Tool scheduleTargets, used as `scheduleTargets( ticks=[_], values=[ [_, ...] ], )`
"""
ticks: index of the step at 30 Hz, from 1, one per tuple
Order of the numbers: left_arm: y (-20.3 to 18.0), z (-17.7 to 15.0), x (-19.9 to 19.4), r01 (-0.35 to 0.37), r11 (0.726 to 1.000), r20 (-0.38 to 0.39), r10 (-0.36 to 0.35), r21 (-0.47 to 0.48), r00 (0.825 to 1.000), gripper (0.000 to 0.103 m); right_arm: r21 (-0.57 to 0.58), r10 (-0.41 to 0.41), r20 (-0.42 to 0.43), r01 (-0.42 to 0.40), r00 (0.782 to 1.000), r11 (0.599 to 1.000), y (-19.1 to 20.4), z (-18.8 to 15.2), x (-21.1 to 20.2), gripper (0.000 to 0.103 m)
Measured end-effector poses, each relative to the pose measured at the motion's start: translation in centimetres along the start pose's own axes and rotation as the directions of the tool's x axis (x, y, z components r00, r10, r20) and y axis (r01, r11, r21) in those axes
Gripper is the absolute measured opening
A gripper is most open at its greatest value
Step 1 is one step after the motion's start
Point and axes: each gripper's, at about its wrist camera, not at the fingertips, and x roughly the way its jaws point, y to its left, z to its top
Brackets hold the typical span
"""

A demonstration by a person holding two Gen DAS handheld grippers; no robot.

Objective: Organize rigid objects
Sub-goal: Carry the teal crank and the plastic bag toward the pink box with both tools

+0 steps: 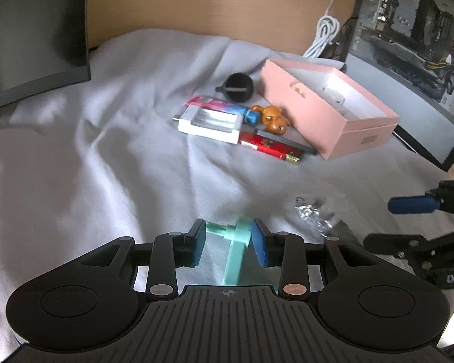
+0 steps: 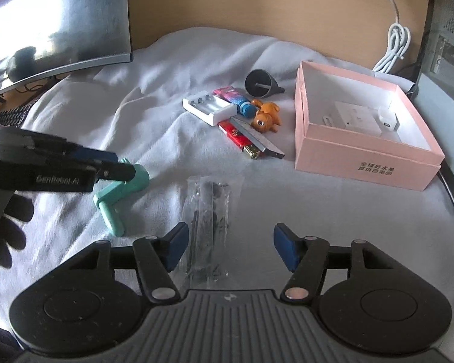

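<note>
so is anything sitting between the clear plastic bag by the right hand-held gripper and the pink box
Nothing visible does. The clear plastic bag lies on the grey cloth, and the stretch up to the pink box is bare. The red lighter and grey stick lie left of that path.

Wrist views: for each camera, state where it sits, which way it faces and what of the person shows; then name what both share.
Left wrist: on the left gripper, facing forward and down at a green stand between its jaws; the right gripper shows at right.
Right wrist: on the right gripper, facing forward and down at a clear bag below its open jaws; the left gripper and a gloved hand show at left.
Shared: pink box, green stand, clear bag.
</note>
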Motion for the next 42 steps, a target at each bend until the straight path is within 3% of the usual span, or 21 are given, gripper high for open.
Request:
scheduleTargets(
  ticks=[9, 11, 13, 19, 22, 28, 36, 42],
  values=[
    [0.4, 0.1, 1.2, -0.035, 0.999, -0.057, 0.036, 0.019, 0.998, 0.038, -0.005, -0.001, -0.002, 0.001, 1.000, 1.000, -0.1, -0.4, 0.0, 0.064],
    [0.0, -0.5, 1.4, 0.000, 0.999, -0.091, 0.004, 0.036, 0.996, 0.039, -0.008, -0.002, -0.010, 0.002, 1.000, 1.000, -0.1, -0.7, 0.2, 0.065],
    [-0.5, -1.0, 1.3, 0.010, 0.998, -0.076, -0.006, 0.059, 0.997, 0.042, -0.007, -0.007, -0.024, 0.007, 1.000, 1.000, -0.2, -0.9, 0.5, 0.065],
    [-1.6, -1.2, 1.3, 0.088, 0.995, -0.075, -0.084, 0.055, 0.994, 0.059, 0.026, -0.011, -0.033, 0.012, 0.999, 1.000, -1.0, -1.1, 0.8, 0.074],
    [-1.7, -1.4, 1.1, 0.087, 0.995, -0.072, -0.083, 0.057, 0.994, 0.058, 0.035, -0.013, -0.031, 0.015, 0.999, 0.999, -1.2, -1.3, 1.0, 0.080],
    [-1.3, -1.8, -0.9, -0.036, 0.997, 0.014, 0.036, 0.073, 0.999, 0.058, 0.047, 0.011, -0.062, -0.009, 0.998, 0.999, -1.2, -2.2, 2.1, 0.086],
    [0.7, 0.2, 1.8, -0.046, 0.998, -0.048, 0.048, 0.037, 0.998, 0.057, 0.009, -0.001, -0.052, 0.001, 0.999, 1.000, -0.3, -2.8, 2.4, 0.097],
    [0.5, 0.4, 2.7, -0.043, 0.999, -0.038, 0.044, 0.028, 0.998, 0.056, 0.053, 0.033, -0.020, -0.032, 0.999, 0.998, -0.9, -3.2, 2.1, 0.103]
  ],
)
